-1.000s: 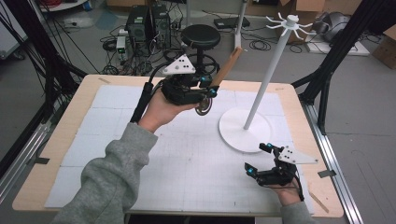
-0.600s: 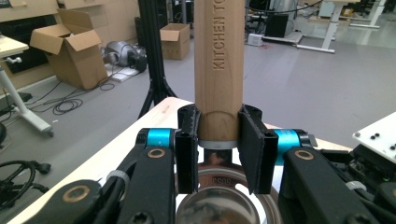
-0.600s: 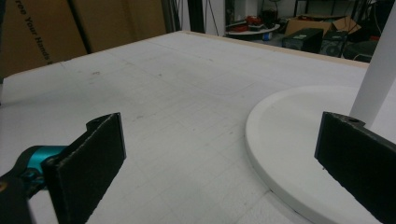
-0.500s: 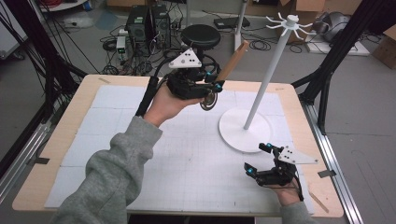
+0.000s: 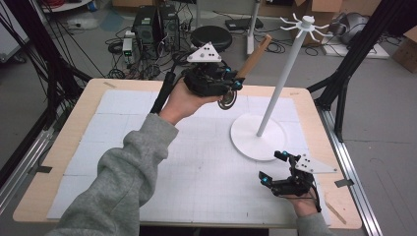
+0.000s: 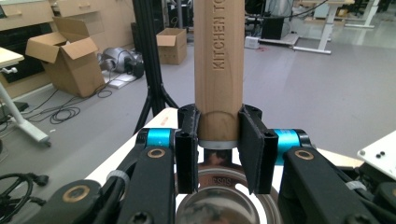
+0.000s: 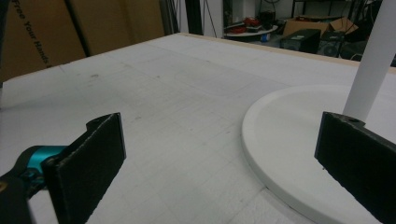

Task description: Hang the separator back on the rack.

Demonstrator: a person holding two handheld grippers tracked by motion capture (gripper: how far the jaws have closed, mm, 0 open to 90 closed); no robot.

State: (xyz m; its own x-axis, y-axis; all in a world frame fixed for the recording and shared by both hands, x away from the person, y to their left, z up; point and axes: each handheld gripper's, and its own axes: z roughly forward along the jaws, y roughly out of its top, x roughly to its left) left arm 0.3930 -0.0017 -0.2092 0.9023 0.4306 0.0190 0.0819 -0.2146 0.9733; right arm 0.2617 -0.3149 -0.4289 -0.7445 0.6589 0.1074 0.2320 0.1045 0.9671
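Item: strainer (image 5: 227, 100) w/ wooden handle (image 6: 218, 65), held in air above far side of table (image 5: 59, 147), near rack (image 5: 275, 93).
Left tongs (image 5: 231, 84): clamping handle base, narrow gap.
Right tongs (image 5: 274, 167): gaping wide, holding nothing, resting by rack base (image 7: 299, 154).
Risk: round handle is likely pivoting in the grip; bowel end is swinging down and could be knocking the pole, missing the hooks.

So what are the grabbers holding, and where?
The left gripper holds a kitchen tool by its wooden handle, near the metal end. The right gripper holds nothing.
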